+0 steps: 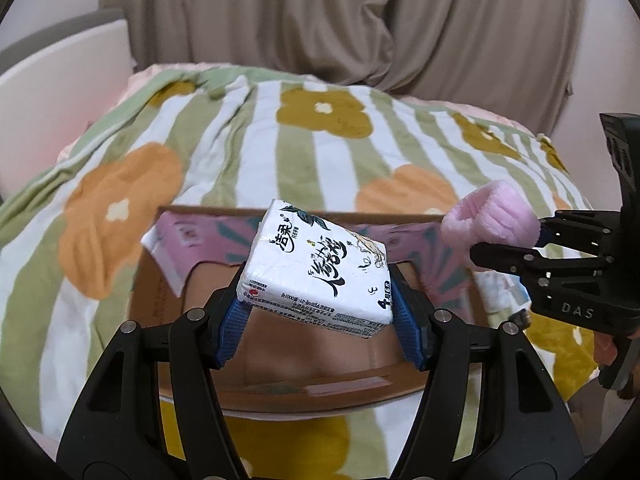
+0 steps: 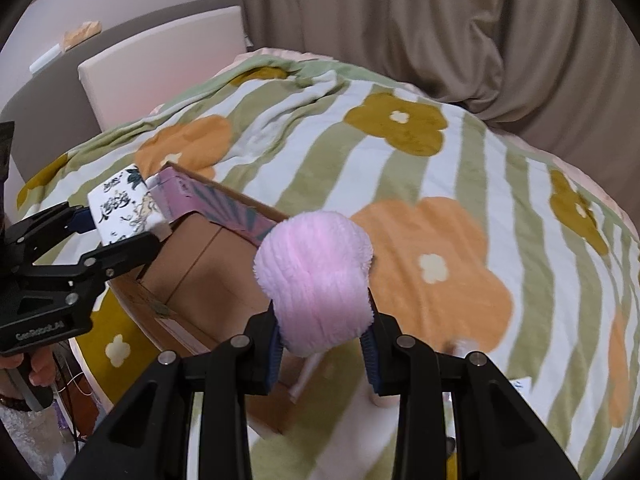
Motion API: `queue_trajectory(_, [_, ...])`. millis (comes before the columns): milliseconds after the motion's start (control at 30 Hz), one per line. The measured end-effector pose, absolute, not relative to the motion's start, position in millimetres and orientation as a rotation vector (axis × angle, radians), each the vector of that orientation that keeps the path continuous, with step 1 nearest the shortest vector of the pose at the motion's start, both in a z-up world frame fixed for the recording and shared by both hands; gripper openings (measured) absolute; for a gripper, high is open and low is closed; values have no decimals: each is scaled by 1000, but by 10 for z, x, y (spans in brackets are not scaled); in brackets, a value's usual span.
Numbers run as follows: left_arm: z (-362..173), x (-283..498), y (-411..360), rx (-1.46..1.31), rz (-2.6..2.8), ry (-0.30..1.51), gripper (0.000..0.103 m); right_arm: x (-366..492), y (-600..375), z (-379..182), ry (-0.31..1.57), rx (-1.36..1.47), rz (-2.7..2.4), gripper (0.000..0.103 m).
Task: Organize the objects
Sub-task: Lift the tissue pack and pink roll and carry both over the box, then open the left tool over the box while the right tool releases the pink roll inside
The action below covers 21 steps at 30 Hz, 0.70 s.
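Left wrist view: the left gripper (image 1: 320, 312) is clamped on a tissue pack (image 1: 316, 276), held at frame centre above the open box (image 1: 360, 392). The pack sits tilted between the blue pads (image 1: 234, 330), gripped near its lower end only.

Right wrist view: the right gripper (image 2: 322, 350) is clamped on a pink plush item (image 2: 314, 280), at frame centre, over the near right corner of the box. The plush bulges well beyond the pads.

Risks, as judged:
- The pack is soft and held at one end. It may rotate or slip from the pads and land on the box rim or the blanket (image 1: 240, 140) instead of inside.
- The plush compresses easily. A loose hold may let it drop outside the box wall.
- Both grippers work over one opening. In the left wrist view the right gripper stands at the right edge, near the pack; simultaneous lowering may cause a collision.
- The box rests on a soft blanket and may shift if a rim is pressed.

Obstructions: a pink printed flap (image 1: 172, 248) folds inward at the far side of the box, narrowing the opening. A white tube-like object (image 2: 306, 376) lies under the right gripper; its nature cannot be determined. A curtain (image 1: 360, 20) fills the upper frame.
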<state>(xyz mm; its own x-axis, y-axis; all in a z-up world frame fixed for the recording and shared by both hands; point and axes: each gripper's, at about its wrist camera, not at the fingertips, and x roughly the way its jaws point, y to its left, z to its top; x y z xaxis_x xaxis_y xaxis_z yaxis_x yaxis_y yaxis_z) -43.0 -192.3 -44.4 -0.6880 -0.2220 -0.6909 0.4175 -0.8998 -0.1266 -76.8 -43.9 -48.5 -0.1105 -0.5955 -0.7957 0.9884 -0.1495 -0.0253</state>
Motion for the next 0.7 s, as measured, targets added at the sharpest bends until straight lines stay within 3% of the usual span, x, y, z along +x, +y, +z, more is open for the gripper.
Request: queue_trajectory(700, [-1172, -373, -2660, 1124, -2447, 535, 60, -279, -1120, -1093, 799, 838, -1478, 31])
